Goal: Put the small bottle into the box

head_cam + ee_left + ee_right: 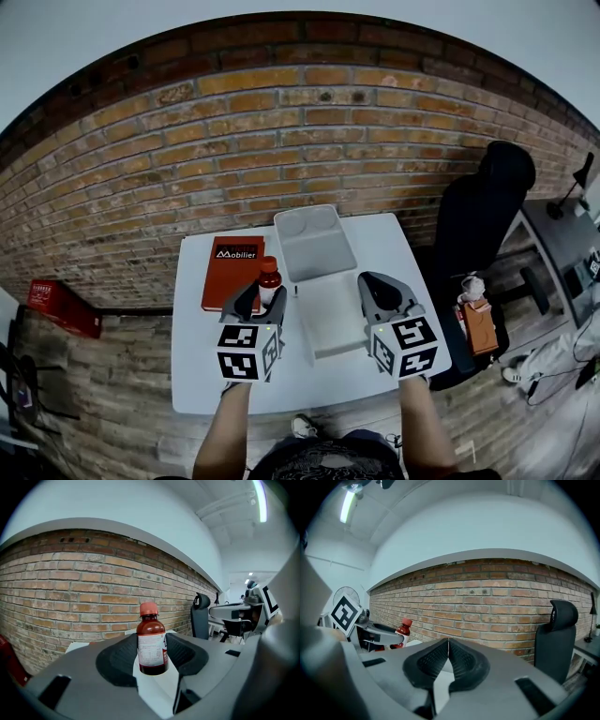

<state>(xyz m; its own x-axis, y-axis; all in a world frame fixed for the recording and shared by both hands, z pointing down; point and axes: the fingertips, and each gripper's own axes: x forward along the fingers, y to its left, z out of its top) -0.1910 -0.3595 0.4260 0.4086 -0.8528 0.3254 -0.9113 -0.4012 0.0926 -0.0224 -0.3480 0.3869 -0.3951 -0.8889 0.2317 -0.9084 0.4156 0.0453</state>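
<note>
We hold a small bottle [151, 641], dark red with a red cap and a white label, upright in the left gripper [264, 298]. Its jaws stand wide and press on the bottle from both sides. We cannot tell whether the bottle's base rests on the white table [202, 375] or hangs just above it. Our right gripper [448, 645] is level with the left one, its ribbed pads closed against each other with nothing between them. A red book [225, 272] marked "Mobilier" lies just to the left of the left gripper, its near right corner partly hidden under the left jaw. The white box [285, 246] sits ahead of both grippers and between them. Its tray is open upward with only its bare pale floor showing, and the near left corner of the tray is just beside the bottle. A flat white panel [330, 319] runs from the tray back toward us and fills the gap between the two grippers. Beyond the table rises a brick wall [281, 122]. To the right of the right gripper, off the table, stands a black office chair [483, 211]. An orange item [480, 326], which we cannot identify, sits nearer to us beside it. Far to the left of the left gripper, a red crate [61, 307] sits on the wooden floor [112, 394].
</note>
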